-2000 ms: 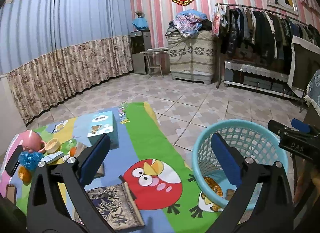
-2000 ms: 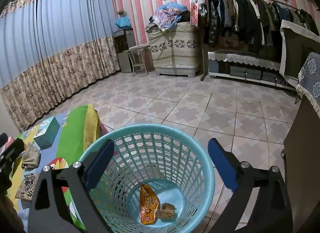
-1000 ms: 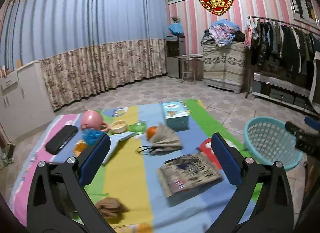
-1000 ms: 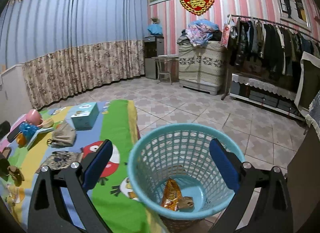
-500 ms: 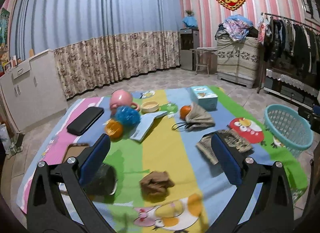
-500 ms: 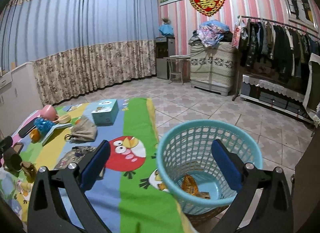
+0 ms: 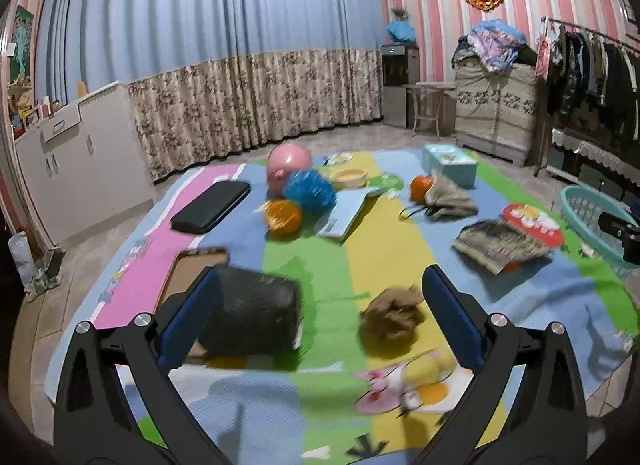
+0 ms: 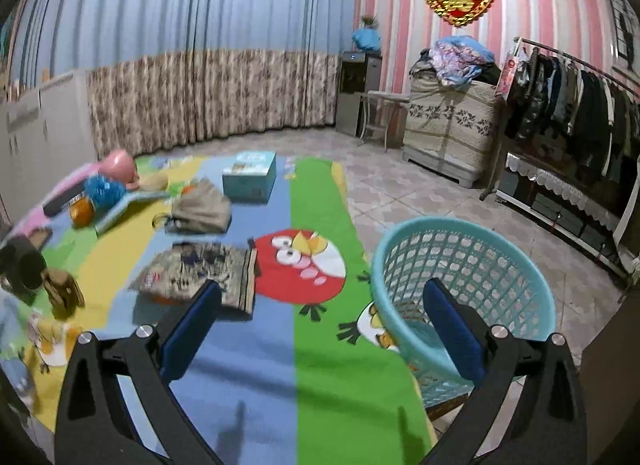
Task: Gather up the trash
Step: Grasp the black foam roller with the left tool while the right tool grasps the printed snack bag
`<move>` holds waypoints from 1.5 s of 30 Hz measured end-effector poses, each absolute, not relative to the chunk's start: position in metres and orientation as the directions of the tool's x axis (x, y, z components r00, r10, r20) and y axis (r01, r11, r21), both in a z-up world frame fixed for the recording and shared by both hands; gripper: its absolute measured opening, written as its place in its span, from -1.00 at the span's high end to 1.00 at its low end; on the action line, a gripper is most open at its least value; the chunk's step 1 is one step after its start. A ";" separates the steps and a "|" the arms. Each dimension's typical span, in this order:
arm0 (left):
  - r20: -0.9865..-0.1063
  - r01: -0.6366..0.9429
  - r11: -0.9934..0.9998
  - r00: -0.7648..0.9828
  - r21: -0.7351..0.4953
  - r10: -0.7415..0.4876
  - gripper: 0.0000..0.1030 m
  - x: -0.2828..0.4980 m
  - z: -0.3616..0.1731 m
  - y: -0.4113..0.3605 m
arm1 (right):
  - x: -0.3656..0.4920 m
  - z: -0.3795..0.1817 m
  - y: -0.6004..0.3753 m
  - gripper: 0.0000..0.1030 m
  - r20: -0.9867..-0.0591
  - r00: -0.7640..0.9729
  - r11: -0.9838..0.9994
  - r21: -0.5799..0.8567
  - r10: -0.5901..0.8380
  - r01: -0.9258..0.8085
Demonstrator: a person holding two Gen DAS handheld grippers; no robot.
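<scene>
A crumpled brown wad lies on the colourful play mat, just ahead of my open, empty left gripper and nearer its right finger. It also shows at the left of the right wrist view. The turquoise trash basket stands off the mat's right edge, under my open, empty right gripper; its rim shows at the far right of the left wrist view. A flat printed packet lies on the mat near the basket.
On the mat lie a dark cylinder, a black case, a pink pig toy, a blue mesh ball, an orange ball, a teal box and a beige pouch. White cabinets stand left.
My left gripper swung left from the basket and dropped toward the mat's near end, closing on the brown wad. My right gripper turned left, so the basket slid right. Both jaws stayed open.
</scene>
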State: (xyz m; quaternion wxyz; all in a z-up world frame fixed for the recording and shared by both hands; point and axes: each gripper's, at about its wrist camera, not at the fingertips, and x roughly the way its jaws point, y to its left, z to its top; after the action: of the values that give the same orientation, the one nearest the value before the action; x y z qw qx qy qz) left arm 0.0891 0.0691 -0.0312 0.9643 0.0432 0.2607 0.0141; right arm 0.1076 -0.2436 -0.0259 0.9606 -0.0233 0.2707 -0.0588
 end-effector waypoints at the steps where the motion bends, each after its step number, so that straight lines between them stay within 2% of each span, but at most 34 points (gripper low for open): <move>1: -0.518 -0.003 0.996 0.854 0.088 0.049 -0.89 0.089 -0.034 0.072 | 0.109 -0.028 -0.242 -0.91 -0.530 0.839 0.993 -0.075 -0.121 0.096; 4: -0.571 0.001 0.998 0.820 0.062 0.035 -0.89 0.091 -0.047 0.085 | 0.113 -0.034 -0.240 -0.91 -0.558 0.827 0.997 -0.039 -0.075 0.064; 8: -0.599 -0.008 0.998 0.799 0.065 0.045 -0.89 0.092 -0.060 0.096 | 0.115 -0.038 -0.234 -0.91 -0.571 0.818 0.998 -0.034 -0.063 0.053; 18: -0.633 -0.052 0.998 0.772 0.035 0.062 -0.89 0.115 -0.069 0.122 | 0.125 -0.045 -0.223 -0.91 -0.590 0.805 0.997 -0.061 -0.067 0.039; 32: -0.644 -0.040 0.999 0.764 0.009 0.037 -0.89 0.138 -0.075 0.131 | 0.147 -0.063 -0.189 -0.91 -0.658 0.753 0.997 -0.030 0.030 -0.066; 34: -0.648 -0.034 0.999 0.761 -0.016 0.015 -0.83 0.140 -0.075 0.135 | 0.150 -0.064 -0.179 -0.91 -0.660 0.750 0.995 -0.042 0.043 -0.094; 36: -0.657 -0.024 0.999 0.754 -0.024 0.002 -0.64 0.143 -0.077 0.137 | 0.156 -0.065 -0.162 -0.91 -0.660 0.750 0.988 -0.100 0.025 -0.121; 40: -0.658 0.014 0.999 0.753 -0.033 -0.033 -0.43 0.146 -0.075 0.135 | 0.166 -0.069 -0.142 -0.91 -0.665 0.747 0.975 -0.167 0.000 -0.149; 45: -0.650 0.039 0.999 0.759 -0.016 -0.040 -0.40 0.149 -0.069 0.130 | 0.176 -0.073 -0.137 -0.91 -0.681 0.732 0.968 -0.197 -0.021 -0.155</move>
State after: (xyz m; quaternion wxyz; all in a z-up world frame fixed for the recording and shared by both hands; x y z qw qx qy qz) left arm 0.1491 0.1301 -0.0694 0.9377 -0.0005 0.3468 -0.0211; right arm 0.1760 -0.1374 -0.0730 0.9227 -0.1210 0.3643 0.0364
